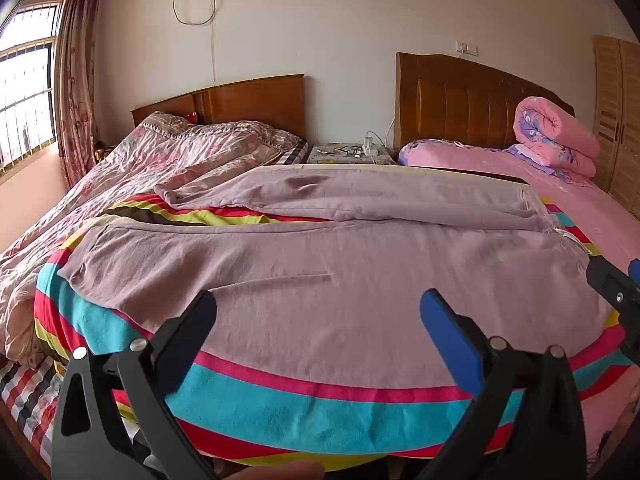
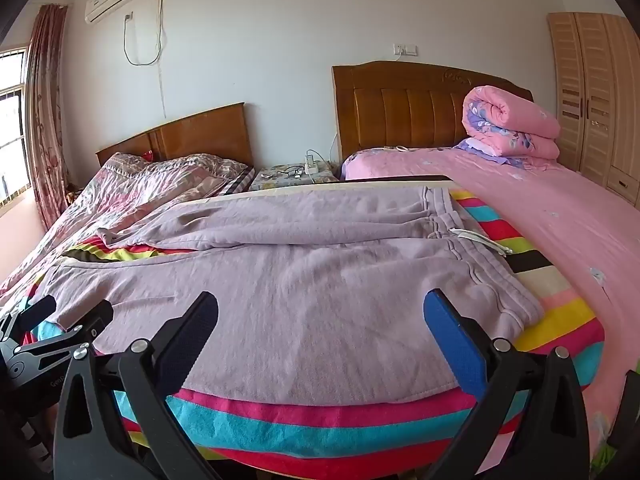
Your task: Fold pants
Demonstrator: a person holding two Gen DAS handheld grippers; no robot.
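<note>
Pants lie crosswise just ahead of both wide-open, empty jaws, waistband nearer the right gripper

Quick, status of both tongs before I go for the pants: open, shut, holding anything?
Left tongs: open, holding nothing, above the near edge of the lilac pants.
Right tongs: open, holding nothing, above the pants near the waistband end.

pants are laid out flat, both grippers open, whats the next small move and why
Probably lower both grippers to the near edge of the lilac pants and pinch it. The left gripper and right gripper hover open and empty above the near leg, while the far leg lies spread beyond, unfolded.
</note>
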